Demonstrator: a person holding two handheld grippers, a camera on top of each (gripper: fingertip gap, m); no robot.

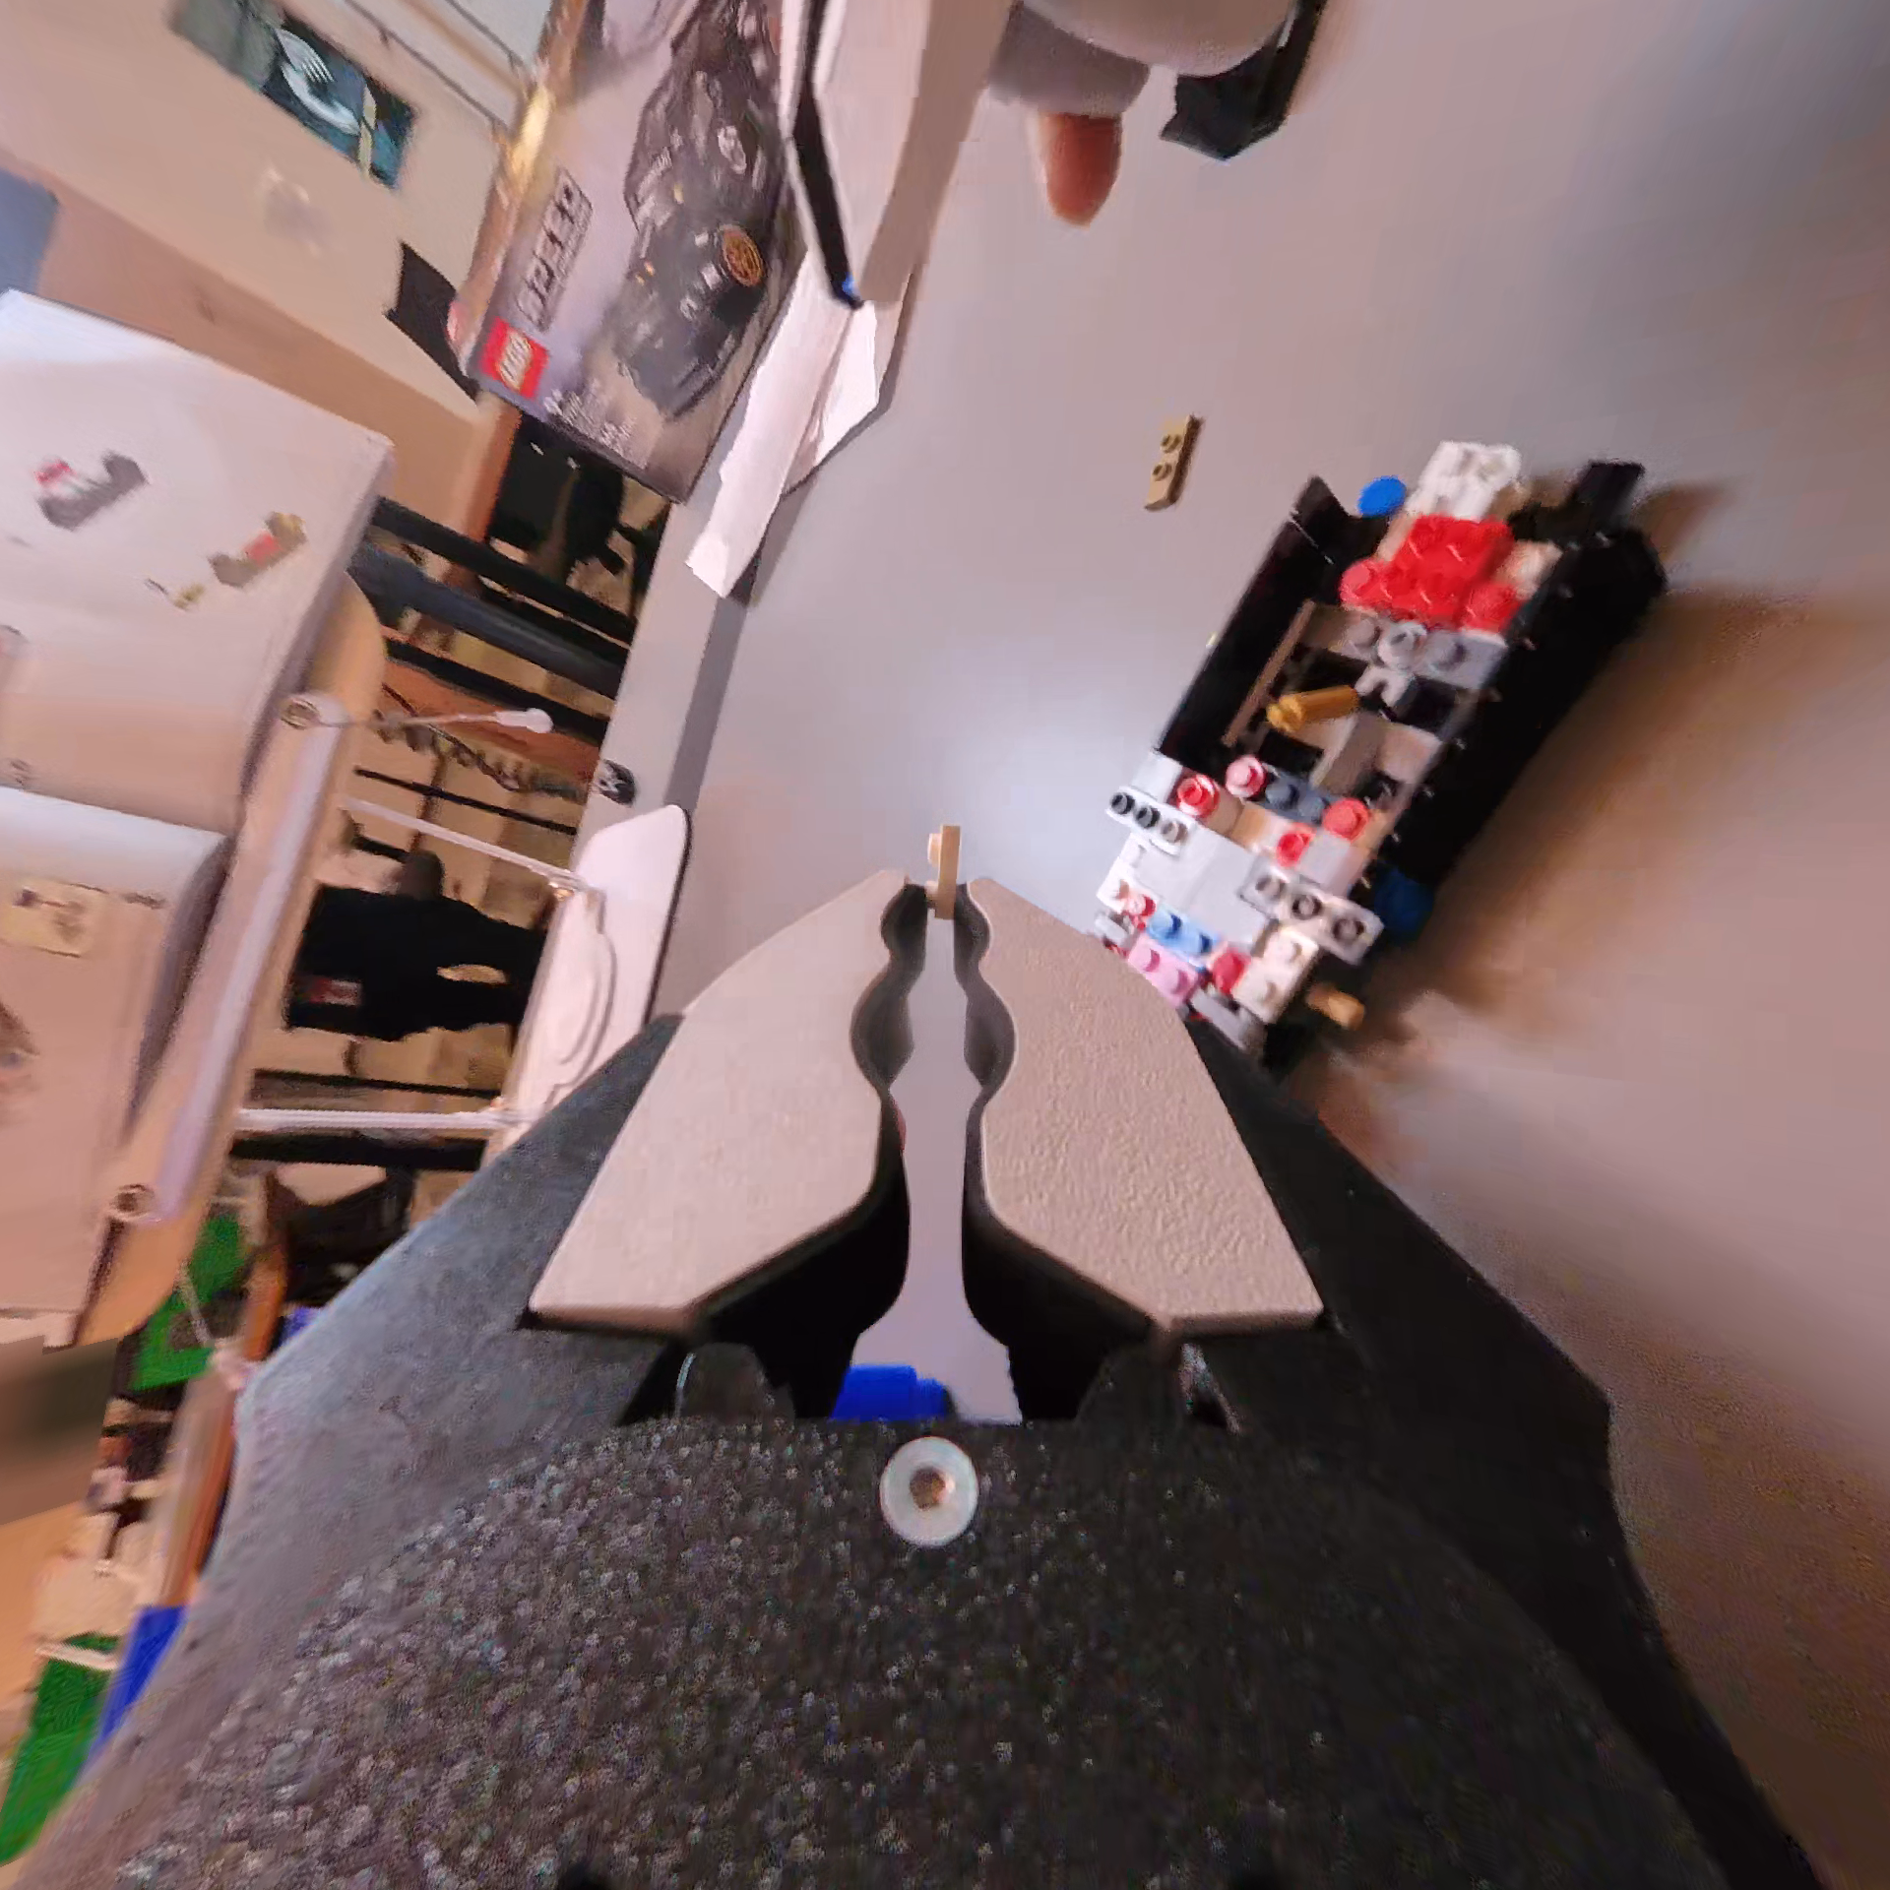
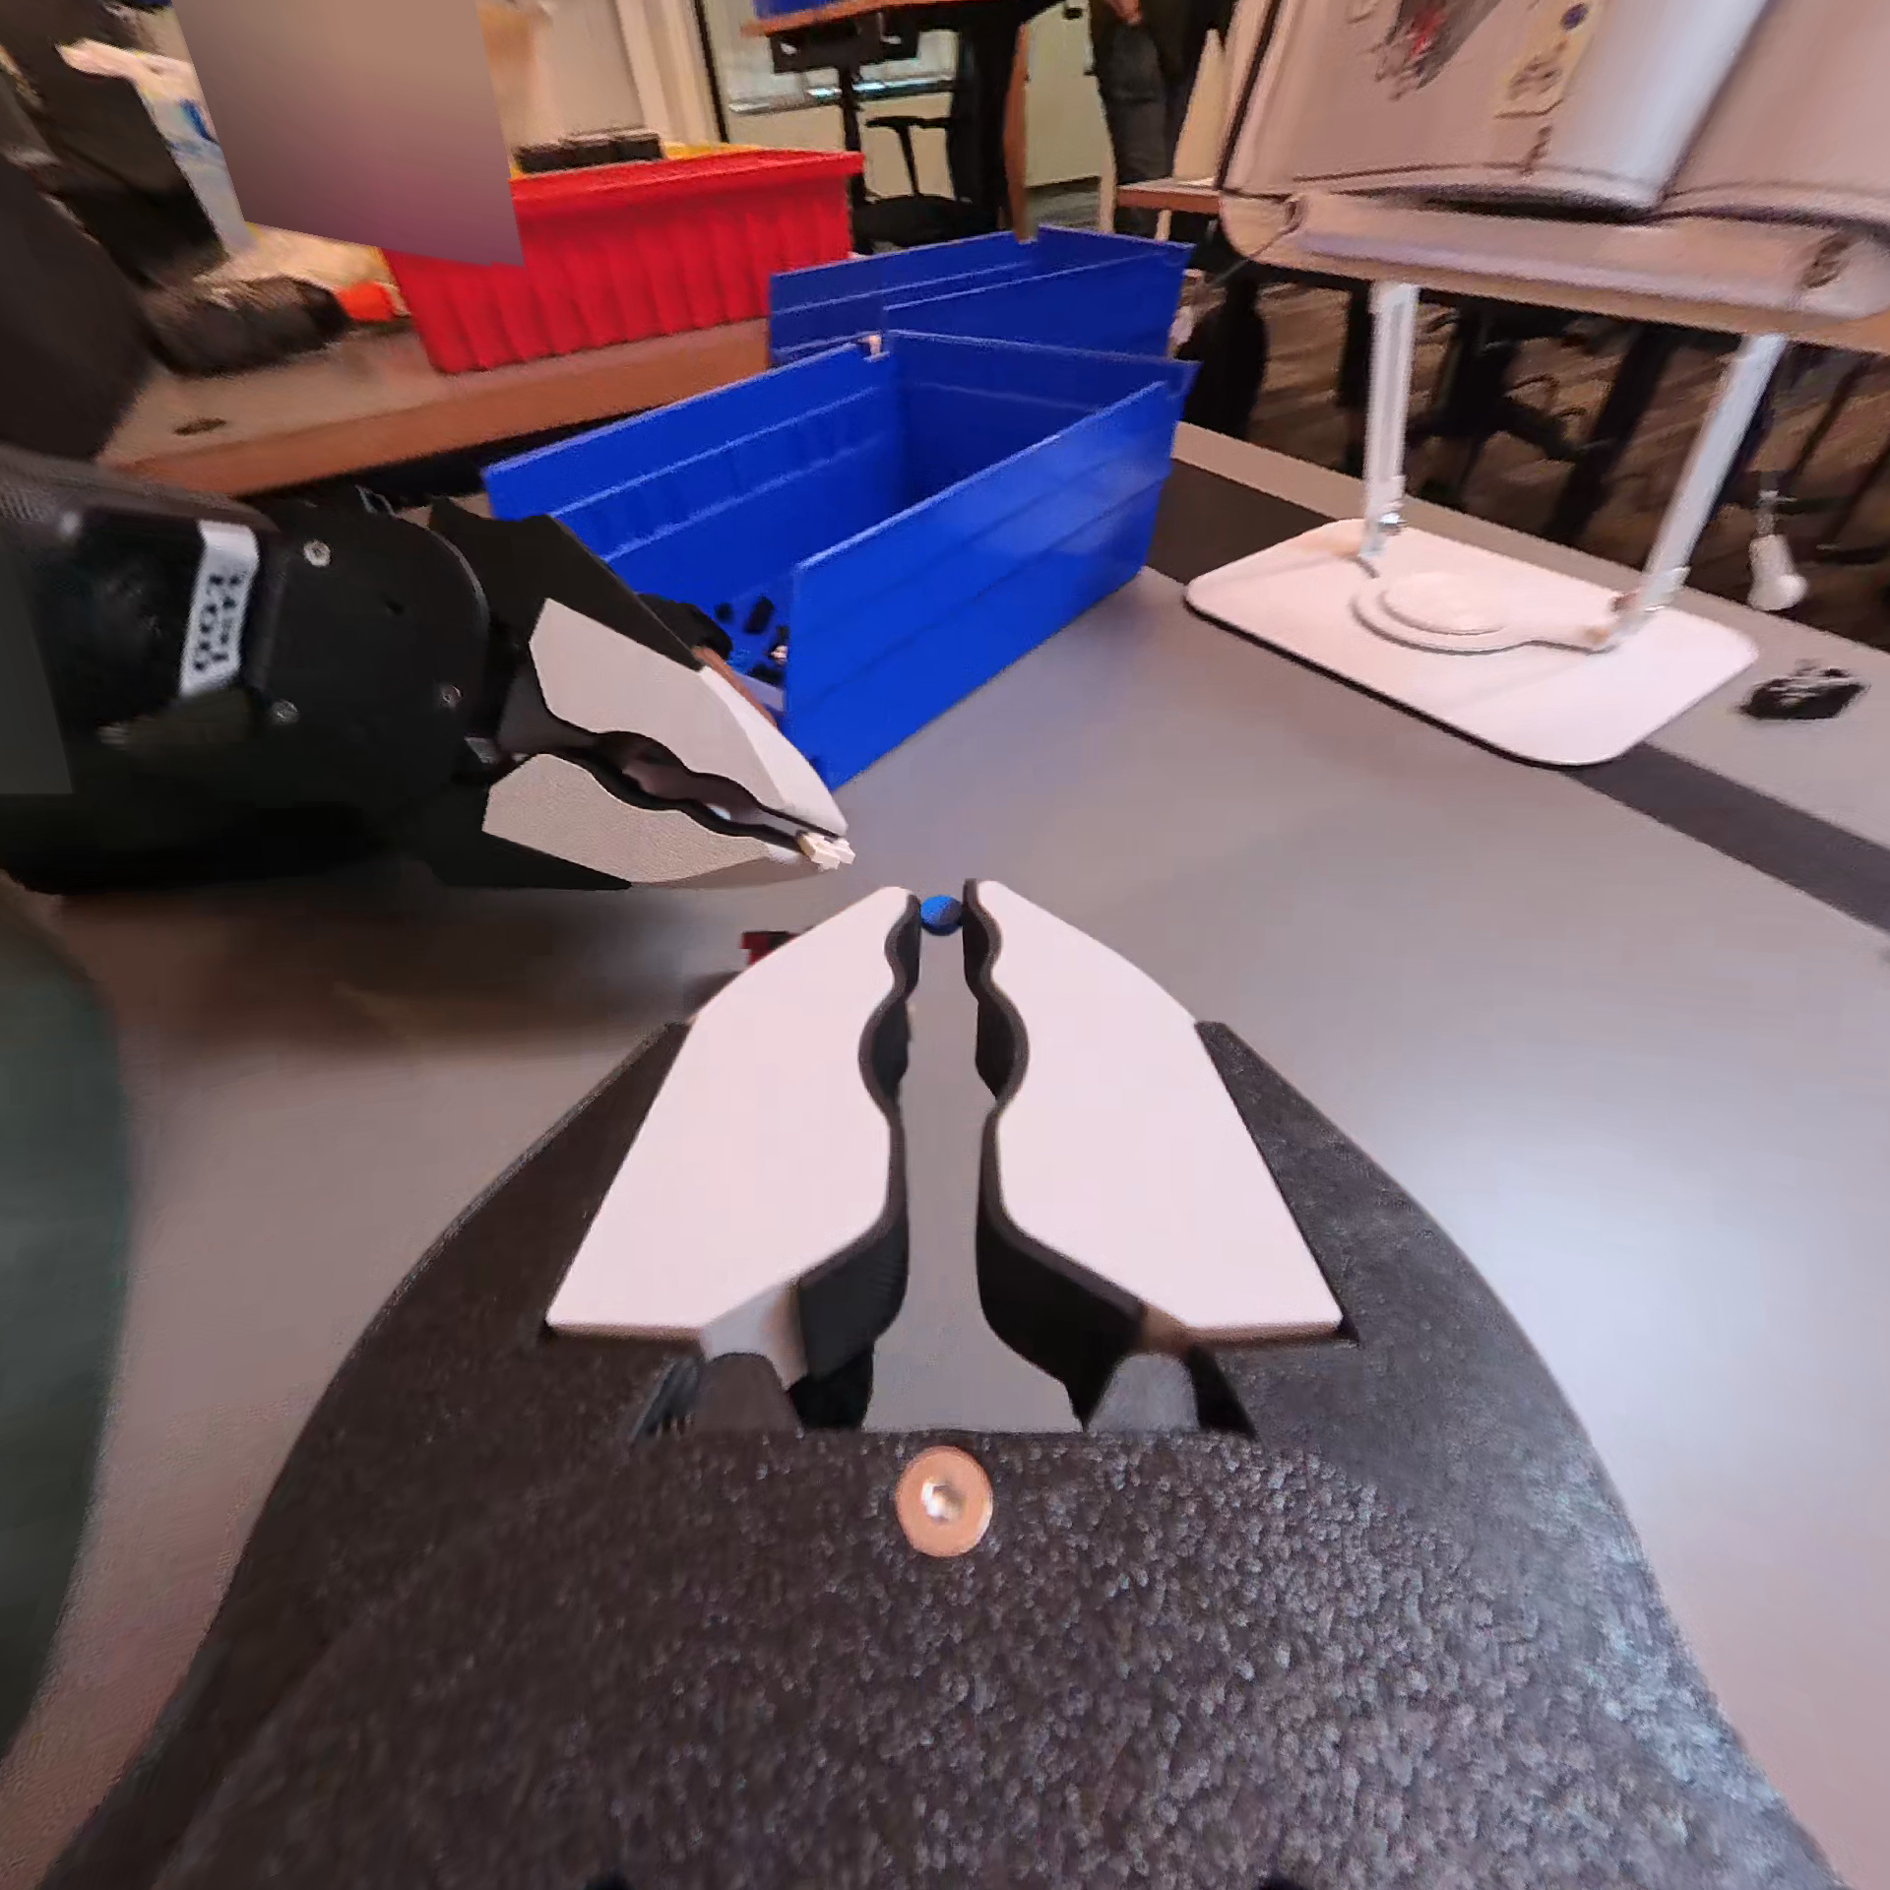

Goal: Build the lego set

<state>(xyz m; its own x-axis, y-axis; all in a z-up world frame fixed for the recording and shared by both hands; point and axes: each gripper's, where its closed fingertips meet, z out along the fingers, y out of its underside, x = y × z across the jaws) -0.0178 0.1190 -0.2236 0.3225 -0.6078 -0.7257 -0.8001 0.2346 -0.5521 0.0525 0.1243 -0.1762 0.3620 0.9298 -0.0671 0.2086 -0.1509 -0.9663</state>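
Observation:
My left gripper point(image 1: 943, 888) is shut on a small tan plate point(image 1: 943, 859), held edge-on at its fingertips above the grey table. The partly built lego model point(image 1: 1370, 777), a black frame with red, grey, white and pink bricks, lies to its right. A second tan plate point(image 1: 1171, 462) lies loose on the table beyond. My right gripper point(image 2: 941, 900) is shut on a small blue round piece point(image 2: 939, 913) at its tips. The left gripper also shows in the right wrist view point(image 2: 818, 844), close to the right one's tips, with its pale plate point(image 2: 828, 850).
Blue bins point(image 2: 1023, 573) stand behind the grippers, one holding small black parts, with a red bin point(image 2: 634, 245) farther back. A white stand base point(image 2: 1473, 655) sits at the right. The lego box point(image 1: 634, 276) and paper sheets point(image 1: 798, 440) lie at the table's far side. The gap from one gripper's tips to the other's is roughly 9 centimeters.

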